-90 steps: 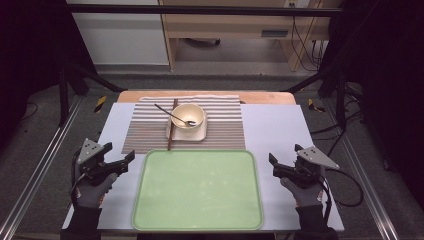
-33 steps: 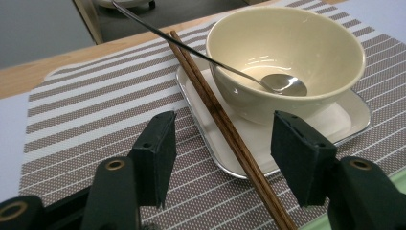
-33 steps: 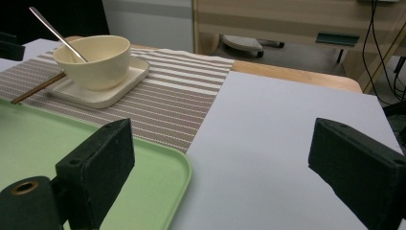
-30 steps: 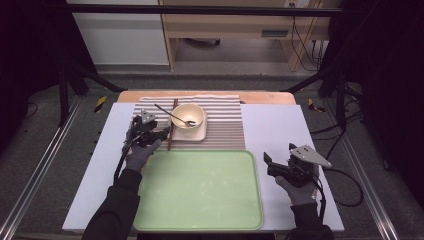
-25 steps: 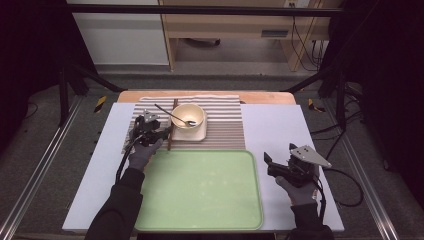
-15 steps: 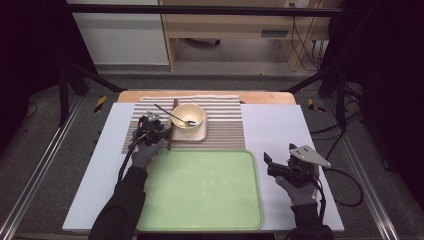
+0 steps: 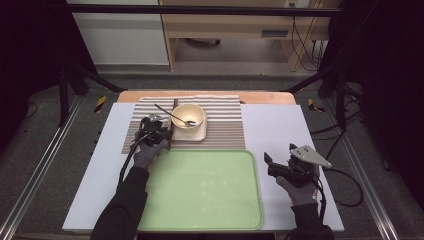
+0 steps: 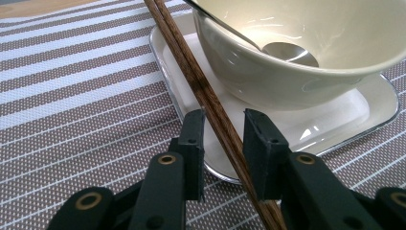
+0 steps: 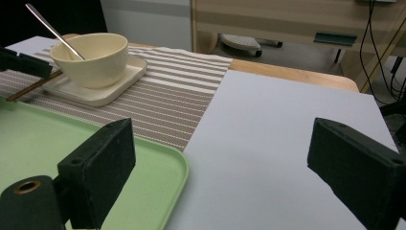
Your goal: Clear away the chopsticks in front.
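From my high view the table (image 7: 280, 125) is evenly lit from above while the room around it falls nearly black. Shadows are soft. In my left gripper view, glare streaks the inside of the bowl (image 8: 306, 52), and the near jaws blur slightly at bottom.

A pair of dark brown wooden chopsticks (image 8: 210, 103) lay side by side, leaning across the rim of the white square plate (image 8: 335, 120), just beside the cream bowl (image 8: 306, 52), lower ends toward the striped mat (image 8: 72, 96).
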The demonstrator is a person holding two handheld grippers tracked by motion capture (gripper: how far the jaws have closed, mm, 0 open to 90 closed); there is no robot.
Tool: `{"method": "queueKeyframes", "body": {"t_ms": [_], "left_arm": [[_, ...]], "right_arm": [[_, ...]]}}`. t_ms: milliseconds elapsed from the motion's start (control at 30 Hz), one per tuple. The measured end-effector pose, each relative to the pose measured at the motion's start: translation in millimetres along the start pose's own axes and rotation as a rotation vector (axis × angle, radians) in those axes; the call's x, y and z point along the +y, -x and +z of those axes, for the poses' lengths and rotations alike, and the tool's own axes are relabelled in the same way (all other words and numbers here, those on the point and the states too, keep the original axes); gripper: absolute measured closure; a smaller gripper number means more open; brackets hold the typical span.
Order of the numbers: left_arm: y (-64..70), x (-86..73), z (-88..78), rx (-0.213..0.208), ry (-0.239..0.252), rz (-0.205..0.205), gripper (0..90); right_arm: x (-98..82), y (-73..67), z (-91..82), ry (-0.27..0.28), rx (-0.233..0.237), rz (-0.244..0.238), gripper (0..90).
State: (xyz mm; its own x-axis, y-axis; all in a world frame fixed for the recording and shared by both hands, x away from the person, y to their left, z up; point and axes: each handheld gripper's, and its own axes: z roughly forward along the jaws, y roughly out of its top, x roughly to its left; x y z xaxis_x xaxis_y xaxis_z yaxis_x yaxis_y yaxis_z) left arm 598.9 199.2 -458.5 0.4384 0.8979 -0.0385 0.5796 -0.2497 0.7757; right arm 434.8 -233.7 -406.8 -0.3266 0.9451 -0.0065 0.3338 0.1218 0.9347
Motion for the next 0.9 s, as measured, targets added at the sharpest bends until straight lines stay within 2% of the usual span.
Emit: {"method": "queueKeyframes", "body": {"t_ms": [300, 567, 900], "left_arm": [[-0.5, -0.1, -0.7, -0.011, -0.006, -0.012, 75.7], [0.7, -1.1, 1.0, -0.003, -0.021, -0.002, 82.0], [0.2, -1.0, -1.1, 0.020, -0.032, 0.004, 83.5]], "right_arm": [[-0.1, 0.0, 0.4, 0.000, -0.003, -0.002, 9.4], [0.2, 0.5, -0.1, 0.001, -0.004, 0.000, 9.5], [0.2, 0.5, 0.0, 0.000, -0.007, -0.005, 9.6]]}}
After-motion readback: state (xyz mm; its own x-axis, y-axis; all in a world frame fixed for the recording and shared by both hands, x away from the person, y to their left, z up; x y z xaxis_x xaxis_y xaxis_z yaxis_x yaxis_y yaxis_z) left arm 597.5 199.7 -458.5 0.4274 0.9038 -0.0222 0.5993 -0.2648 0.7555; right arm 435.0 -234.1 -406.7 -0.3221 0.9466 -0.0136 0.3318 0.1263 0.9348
